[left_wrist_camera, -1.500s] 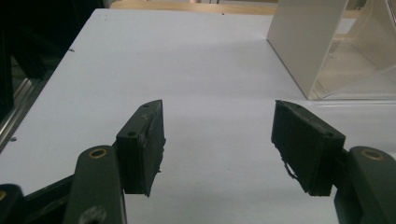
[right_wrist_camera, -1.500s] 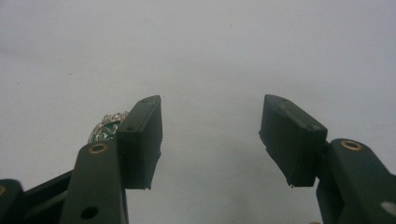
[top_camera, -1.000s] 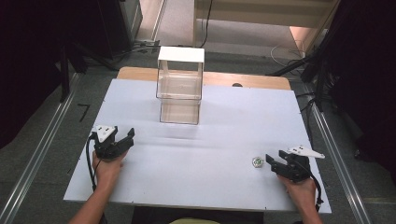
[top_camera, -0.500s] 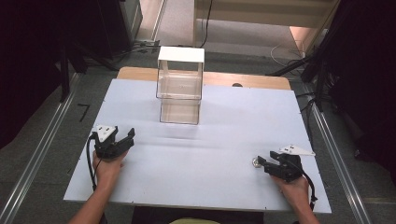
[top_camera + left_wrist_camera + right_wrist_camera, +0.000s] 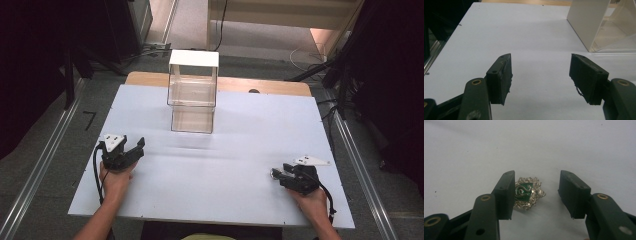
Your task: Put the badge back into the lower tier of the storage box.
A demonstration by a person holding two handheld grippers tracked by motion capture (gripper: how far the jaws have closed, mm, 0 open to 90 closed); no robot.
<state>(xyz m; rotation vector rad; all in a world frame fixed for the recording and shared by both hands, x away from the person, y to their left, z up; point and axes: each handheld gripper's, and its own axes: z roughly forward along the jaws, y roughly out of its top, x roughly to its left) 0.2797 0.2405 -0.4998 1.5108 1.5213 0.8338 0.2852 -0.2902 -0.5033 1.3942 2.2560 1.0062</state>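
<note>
Two grippers are at work over the white table, one in each hand. The right gripper has its jaws spread around a small ornate badge, silver-edged with a green enamel centre, lying flat near the table's right front corner; the left-hand jaw in the right gripper view touches or just overlaps the badge's edge, the other stands apart. The left gripper hovers with jaws spread wide on nothing, near the clear two-tier display case with its white top. The badge looks light, stiff and thin, likely metal, so slippery on a smooth table; I would pinch it across its scrolled rim, jaws low to the surface, lest it skid or flip
</note>
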